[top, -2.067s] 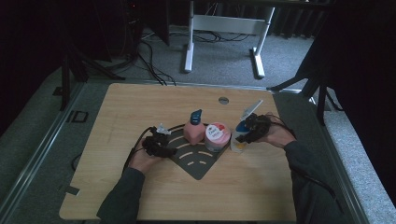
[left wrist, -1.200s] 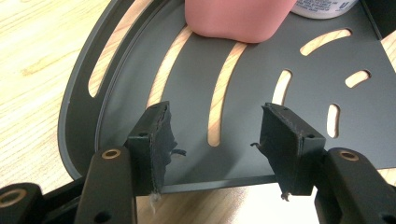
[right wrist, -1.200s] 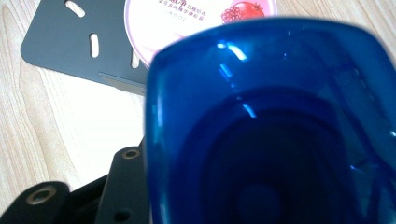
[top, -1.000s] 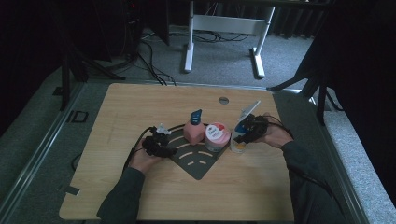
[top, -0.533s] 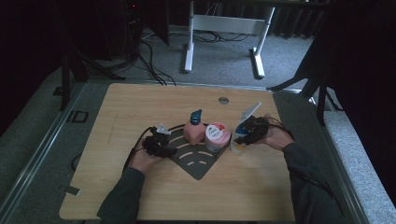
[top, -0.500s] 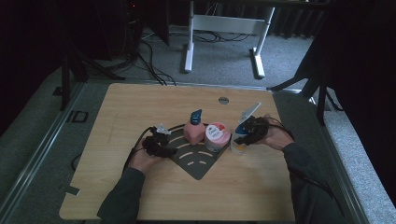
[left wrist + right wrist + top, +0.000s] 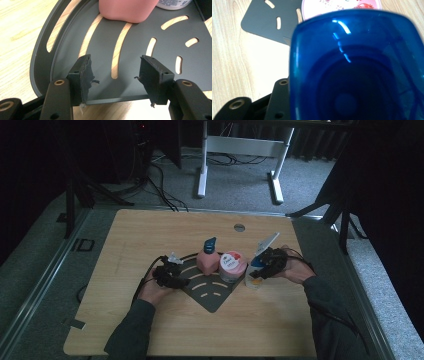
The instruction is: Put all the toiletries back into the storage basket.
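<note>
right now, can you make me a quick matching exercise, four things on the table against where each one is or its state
Things:
1. pink bottle
2. round tub with the pink lid
3. blue-capped bottle
4. left hand-held gripper

Places or states:
a. off the dark slotted tray, at its right, on the wood
b. on the tray, left of the tub
c. jaws apart over the tray, nothing between them
d. on the tray, right of the pink bottle

Pairs: 1-b, 2-d, 3-a, 4-c

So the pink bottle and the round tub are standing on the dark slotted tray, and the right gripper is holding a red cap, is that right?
Not quite: the cap in the right gripper is blue, not red, as the right gripper view shows. The pink bottle and the round tub do stand on the dark slotted tray.
</note>
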Motion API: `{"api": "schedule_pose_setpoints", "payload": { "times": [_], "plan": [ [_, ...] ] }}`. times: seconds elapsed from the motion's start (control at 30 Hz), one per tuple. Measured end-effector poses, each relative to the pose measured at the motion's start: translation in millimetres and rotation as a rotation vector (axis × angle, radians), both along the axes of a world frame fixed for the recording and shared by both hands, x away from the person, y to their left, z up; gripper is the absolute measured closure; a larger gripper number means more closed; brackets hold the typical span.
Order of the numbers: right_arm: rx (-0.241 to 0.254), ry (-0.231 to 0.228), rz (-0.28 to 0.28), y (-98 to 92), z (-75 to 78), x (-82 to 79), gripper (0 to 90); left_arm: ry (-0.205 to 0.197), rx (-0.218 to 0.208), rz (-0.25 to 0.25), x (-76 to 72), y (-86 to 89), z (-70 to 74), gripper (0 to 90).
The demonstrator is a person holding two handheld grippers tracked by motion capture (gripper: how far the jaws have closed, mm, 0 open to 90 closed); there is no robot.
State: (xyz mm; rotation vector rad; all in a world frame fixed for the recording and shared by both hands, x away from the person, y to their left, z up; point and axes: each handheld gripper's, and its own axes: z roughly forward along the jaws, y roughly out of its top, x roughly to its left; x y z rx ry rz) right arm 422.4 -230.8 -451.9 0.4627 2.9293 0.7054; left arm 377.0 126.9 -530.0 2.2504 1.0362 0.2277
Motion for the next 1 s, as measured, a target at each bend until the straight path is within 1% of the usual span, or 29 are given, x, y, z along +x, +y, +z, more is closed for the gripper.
{"api": "schedule_pose_setpoints", "payload": {
  "times": [0.73,0.83,1.0],
  "plan": [
    [0.002,0.003,0.059,8.9,0.1,-17.6,54.3,0.003,-0.003,0.002,-0.4,-1.3,-0.6,43.2],
    [0.012,0.002,0.079,9.9,0.1,-19.7,54.3,0.003,-0.004,0.001,-0.3,-1.3,-0.7,43.2],
    [0.006,-0.005,0.101,14.4,0.3,-24.1,54.3,0.004,-0.003,0.0,-0.3,-1.7,-1.0,43.1]
  ]
}}
